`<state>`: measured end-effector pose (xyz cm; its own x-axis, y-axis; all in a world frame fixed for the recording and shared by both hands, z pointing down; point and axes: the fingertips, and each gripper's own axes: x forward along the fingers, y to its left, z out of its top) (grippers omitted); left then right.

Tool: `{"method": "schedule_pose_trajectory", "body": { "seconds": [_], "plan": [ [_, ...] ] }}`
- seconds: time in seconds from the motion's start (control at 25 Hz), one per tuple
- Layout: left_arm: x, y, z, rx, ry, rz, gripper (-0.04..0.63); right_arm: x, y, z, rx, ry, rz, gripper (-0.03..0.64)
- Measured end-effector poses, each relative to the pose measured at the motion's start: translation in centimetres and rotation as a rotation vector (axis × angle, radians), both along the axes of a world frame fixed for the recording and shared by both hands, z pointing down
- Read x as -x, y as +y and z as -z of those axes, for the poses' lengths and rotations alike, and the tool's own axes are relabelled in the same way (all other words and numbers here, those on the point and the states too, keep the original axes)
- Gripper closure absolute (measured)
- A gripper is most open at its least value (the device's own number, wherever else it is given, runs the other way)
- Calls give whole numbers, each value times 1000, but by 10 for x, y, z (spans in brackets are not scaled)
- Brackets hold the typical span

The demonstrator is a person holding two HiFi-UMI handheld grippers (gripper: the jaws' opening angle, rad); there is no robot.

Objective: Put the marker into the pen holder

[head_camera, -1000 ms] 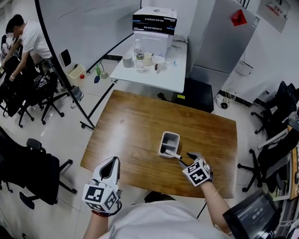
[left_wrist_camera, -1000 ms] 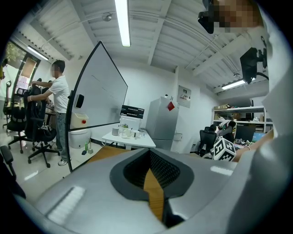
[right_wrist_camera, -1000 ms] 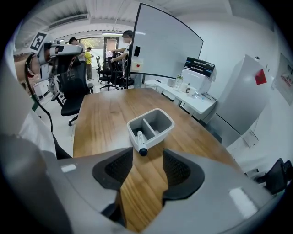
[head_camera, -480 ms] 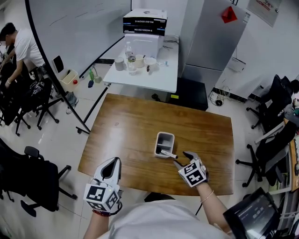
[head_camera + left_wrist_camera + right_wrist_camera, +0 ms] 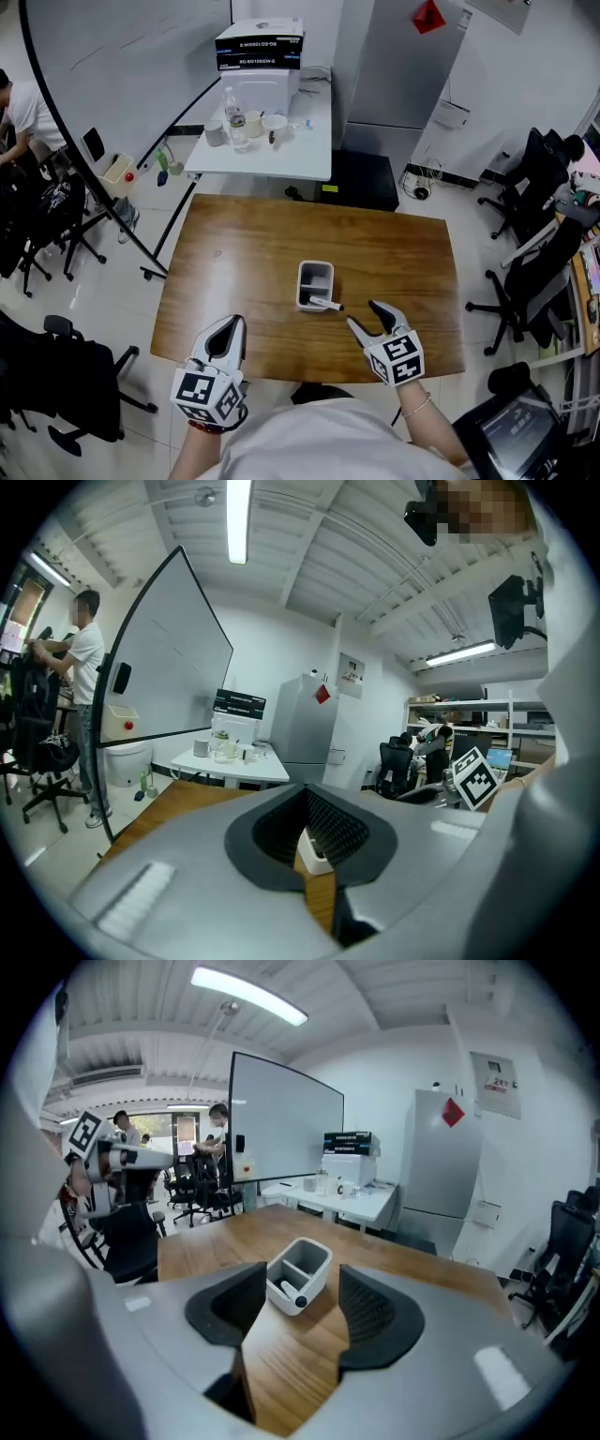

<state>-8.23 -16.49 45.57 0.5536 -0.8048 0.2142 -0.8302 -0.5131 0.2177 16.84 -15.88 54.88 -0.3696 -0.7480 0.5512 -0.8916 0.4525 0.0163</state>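
The white two-compartment pen holder (image 5: 315, 274) stands mid-way along the brown wooden table (image 5: 234, 262). A white marker (image 5: 325, 304) with a black cap lies slanted in its near compartment, cap end over the near rim. My right gripper (image 5: 362, 314) hovers just right of and nearer than the holder, its jaws opening with nothing between them. In the right gripper view the holder (image 5: 305, 1258) and the marker (image 5: 292, 1295) sit beyond the gripper (image 5: 302, 1281), clear of both pads. My left gripper (image 5: 232, 323) is shut at the table's front left edge. Past its jaws (image 5: 306, 797) a strip of the holder (image 5: 315, 857) shows.
A white side table (image 5: 291, 155) with bottles, cups and stacked boxes stands beyond the far edge, next to a whiteboard (image 5: 122, 56) and a grey cabinet (image 5: 394, 66). Black office chairs (image 5: 525, 272) ring the table on both sides. A person (image 5: 14, 103) stands far left.
My right gripper has let go of the marker and drawn back toward me with its jaws spreading. The marker stays slanted in the holder. The left gripper has not moved.
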Motion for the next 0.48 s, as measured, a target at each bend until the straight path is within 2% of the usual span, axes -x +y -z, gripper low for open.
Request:
{"method": "schedule_pose_trajectory", "body": {
  "seconds": [0.24, 0.36, 0.48],
  "plan": [
    [-14, 33, 19, -49, 7, -108, 594, 6, 46, 64, -201, -64, -71, 396],
    [7, 59, 19, -70, -26, -116, 593, 19, 81, 88, -289, -91, -108, 396],
    [36, 88, 15, -63, -19, -120, 594, 40, 125, 100, -324, -120, -141, 396]
  ]
}}
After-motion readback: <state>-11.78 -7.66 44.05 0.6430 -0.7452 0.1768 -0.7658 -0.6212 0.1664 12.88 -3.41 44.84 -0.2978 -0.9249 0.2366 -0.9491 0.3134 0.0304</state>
